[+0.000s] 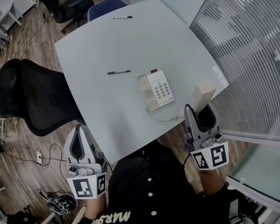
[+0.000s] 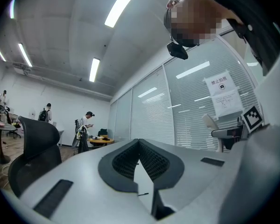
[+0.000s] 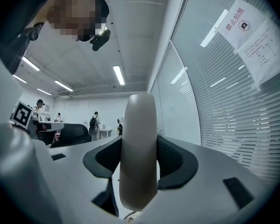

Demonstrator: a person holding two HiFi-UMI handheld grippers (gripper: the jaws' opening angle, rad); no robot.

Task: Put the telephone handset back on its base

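Observation:
The cream telephone base (image 1: 157,90) with its keypad lies on the grey table (image 1: 130,45), near the right front edge. Its curly cord (image 1: 165,119) runs from the base toward my right gripper (image 1: 200,110). That gripper is shut on the cream handset (image 1: 204,95), which stands upright just off the table's right front corner, to the right of the base. In the right gripper view the handset (image 3: 139,148) fills the space between the dark pads. My left gripper (image 1: 80,127) hangs below the table's front edge, left of the person's body, jaws shut with nothing in them (image 2: 138,141).
A black pen (image 1: 118,72) lies left of the base and a marker (image 1: 122,17) lies at the far edge. A black office chair (image 1: 35,97) stands at the table's left, a blue chair (image 1: 106,6) behind it. A glass wall with blinds (image 1: 252,55) runs along the right.

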